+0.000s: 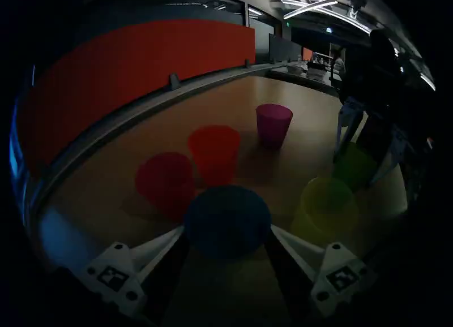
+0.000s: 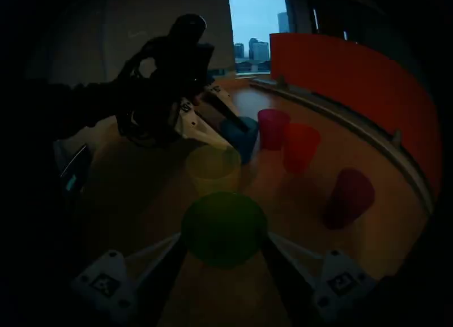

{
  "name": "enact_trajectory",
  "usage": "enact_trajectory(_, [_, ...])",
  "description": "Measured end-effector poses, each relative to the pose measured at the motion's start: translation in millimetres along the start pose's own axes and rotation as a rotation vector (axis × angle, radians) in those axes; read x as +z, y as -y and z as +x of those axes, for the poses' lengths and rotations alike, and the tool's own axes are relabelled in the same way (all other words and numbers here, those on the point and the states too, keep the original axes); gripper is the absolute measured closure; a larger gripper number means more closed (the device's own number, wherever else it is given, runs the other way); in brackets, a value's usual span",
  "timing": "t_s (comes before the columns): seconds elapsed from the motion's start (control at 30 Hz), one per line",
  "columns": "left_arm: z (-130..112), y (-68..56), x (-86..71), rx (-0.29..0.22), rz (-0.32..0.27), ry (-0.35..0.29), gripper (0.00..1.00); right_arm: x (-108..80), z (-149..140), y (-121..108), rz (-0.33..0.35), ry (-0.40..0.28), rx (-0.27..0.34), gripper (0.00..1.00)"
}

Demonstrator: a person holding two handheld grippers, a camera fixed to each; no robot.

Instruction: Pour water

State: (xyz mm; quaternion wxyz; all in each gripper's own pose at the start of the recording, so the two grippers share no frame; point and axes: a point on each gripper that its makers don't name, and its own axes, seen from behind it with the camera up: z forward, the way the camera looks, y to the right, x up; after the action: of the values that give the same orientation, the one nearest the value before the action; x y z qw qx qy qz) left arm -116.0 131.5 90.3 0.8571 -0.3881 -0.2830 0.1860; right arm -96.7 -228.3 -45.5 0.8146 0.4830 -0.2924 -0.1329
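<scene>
The light is dim. My left gripper [image 1: 226,232] is shut on a blue cup [image 1: 226,216], held close over the wooden table [image 1: 300,98]. On the table beyond it stand a red cup [image 1: 164,183], an orange cup [image 1: 214,153] and a purple cup [image 1: 273,123]. A yellow cup [image 1: 328,205] stands to the right. In the right gripper view my right gripper [image 2: 223,236] is shut on a green cup [image 2: 223,225], just short of the yellow cup [image 2: 213,168]. Across from it, the left gripper [image 2: 236,133] holds the blue cup [image 2: 242,139].
An orange partition [image 1: 141,67] with a grey rail [image 1: 170,95] runs along the table's far edge. A person's dark arm [image 2: 85,109] reaches in behind the left gripper. A window [image 2: 255,27] lies at the back. Bare tabletop [image 2: 294,219] lies between the cups.
</scene>
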Motion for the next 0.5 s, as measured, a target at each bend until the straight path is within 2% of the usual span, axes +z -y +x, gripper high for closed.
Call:
enact_trajectory(0.2, [10,1.1,-12.1,-0.006,0.018,-0.028,0.16,-8.9,10,0,-0.011,-0.014,-0.004,0.01])
enact_trajectory(0.5, [33,-2.1,-39.1,-0.009,0.047,-0.086,0.16,-27.7,36,3,-0.029,-0.052,-0.015,0.01])
